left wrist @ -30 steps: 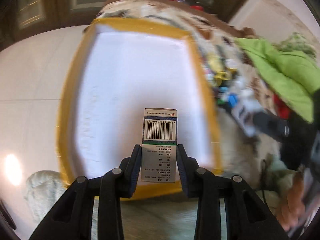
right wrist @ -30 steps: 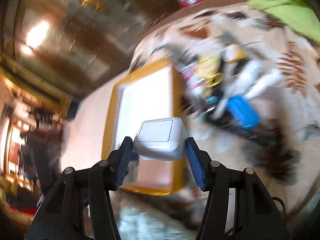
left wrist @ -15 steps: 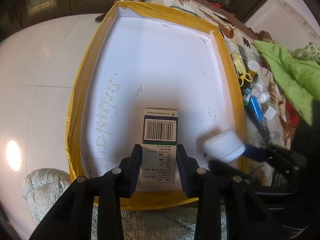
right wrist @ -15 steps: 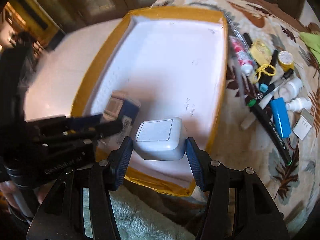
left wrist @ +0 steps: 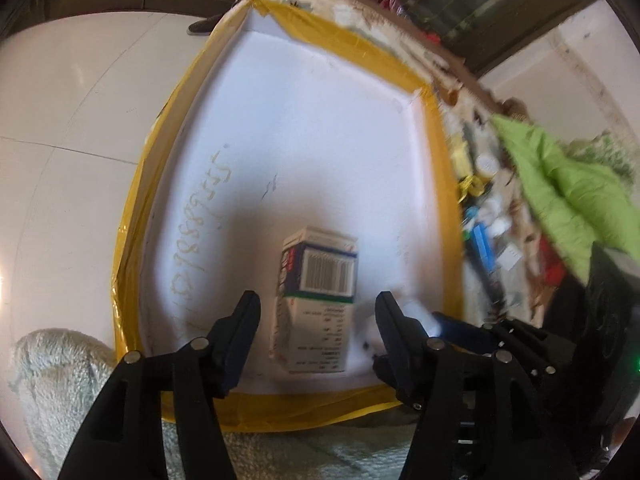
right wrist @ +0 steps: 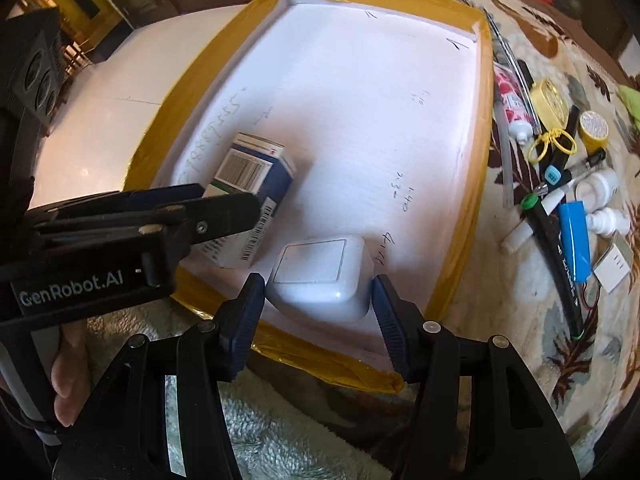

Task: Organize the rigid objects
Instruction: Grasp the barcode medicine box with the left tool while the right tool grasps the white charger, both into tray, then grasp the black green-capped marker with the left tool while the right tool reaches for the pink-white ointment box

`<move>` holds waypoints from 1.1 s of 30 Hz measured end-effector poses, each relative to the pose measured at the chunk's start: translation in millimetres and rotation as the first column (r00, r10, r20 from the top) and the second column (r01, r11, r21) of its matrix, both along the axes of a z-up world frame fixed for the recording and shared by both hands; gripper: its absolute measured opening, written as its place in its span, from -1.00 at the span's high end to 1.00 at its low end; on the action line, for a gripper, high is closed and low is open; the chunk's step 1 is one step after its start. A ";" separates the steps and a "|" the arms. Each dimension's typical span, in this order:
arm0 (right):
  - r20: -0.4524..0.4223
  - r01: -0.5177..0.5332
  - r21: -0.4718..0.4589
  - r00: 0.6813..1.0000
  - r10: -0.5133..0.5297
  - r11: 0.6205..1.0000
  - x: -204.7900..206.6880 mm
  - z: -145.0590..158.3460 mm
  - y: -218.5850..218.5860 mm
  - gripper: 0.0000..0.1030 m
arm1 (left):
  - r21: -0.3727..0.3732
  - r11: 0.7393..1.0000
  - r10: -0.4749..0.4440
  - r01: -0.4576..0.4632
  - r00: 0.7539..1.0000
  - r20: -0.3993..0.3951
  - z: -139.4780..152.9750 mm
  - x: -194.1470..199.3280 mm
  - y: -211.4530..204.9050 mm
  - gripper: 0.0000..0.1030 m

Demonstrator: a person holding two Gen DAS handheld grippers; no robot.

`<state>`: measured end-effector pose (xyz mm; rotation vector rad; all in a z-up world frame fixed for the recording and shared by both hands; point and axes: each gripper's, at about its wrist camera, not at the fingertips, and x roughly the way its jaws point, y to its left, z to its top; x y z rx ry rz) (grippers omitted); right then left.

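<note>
Lying in the white tray [right wrist: 360, 92], near its front rim, the medicine box [left wrist: 316, 300] sat between the left gripper's [left wrist: 318, 312] wide-spread fingers, untouched. Beside it, the right gripper [right wrist: 319, 300] stood parted around the white charger [right wrist: 320, 276], gaps showing on both sides.

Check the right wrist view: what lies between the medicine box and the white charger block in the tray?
Only bare white tray floor separates the medicine box from the white charger block; the right wrist view shows the gap.

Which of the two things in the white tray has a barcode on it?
The blue-and-white cardboard box, lying beside the left gripper. The white plastic charger block is plain.
</note>
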<state>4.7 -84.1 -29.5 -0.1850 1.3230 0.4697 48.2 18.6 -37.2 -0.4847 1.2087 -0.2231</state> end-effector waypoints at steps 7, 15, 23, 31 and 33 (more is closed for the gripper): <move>-0.041 0.135 0.187 0.991 -0.130 0.973 13.4 20.3 -35.1 -0.14 | -0.128 0.990 0.075 -0.066 0.995 0.059 8.9 -2.2 8.8 -0.38; 0.055 0.428 0.317 0.882 -0.467 0.846 27.0 56.5 -115.1 -0.14 | -0.105 0.990 0.110 -0.094 0.982 0.155 28.1 -13.2 -7.7 -0.38; -0.043 0.681 0.391 0.686 -0.727 0.619 37.1 52.6 -225.4 -0.14 | -0.067 0.995 -0.066 0.081 0.977 0.202 36.9 -29.6 -80.6 -0.38; -0.108 0.690 0.303 0.710 -0.696 0.657 46.1 20.9 -233.6 -0.14 | -0.157 0.974 -0.148 0.161 0.985 0.090 14.8 -28.4 -96.7 -0.38; -0.105 0.661 0.263 0.744 -0.660 0.703 52.5 15.5 -224.6 -0.14 | -0.161 0.973 -0.150 0.163 0.985 0.088 15.0 -29.7 -97.3 -0.38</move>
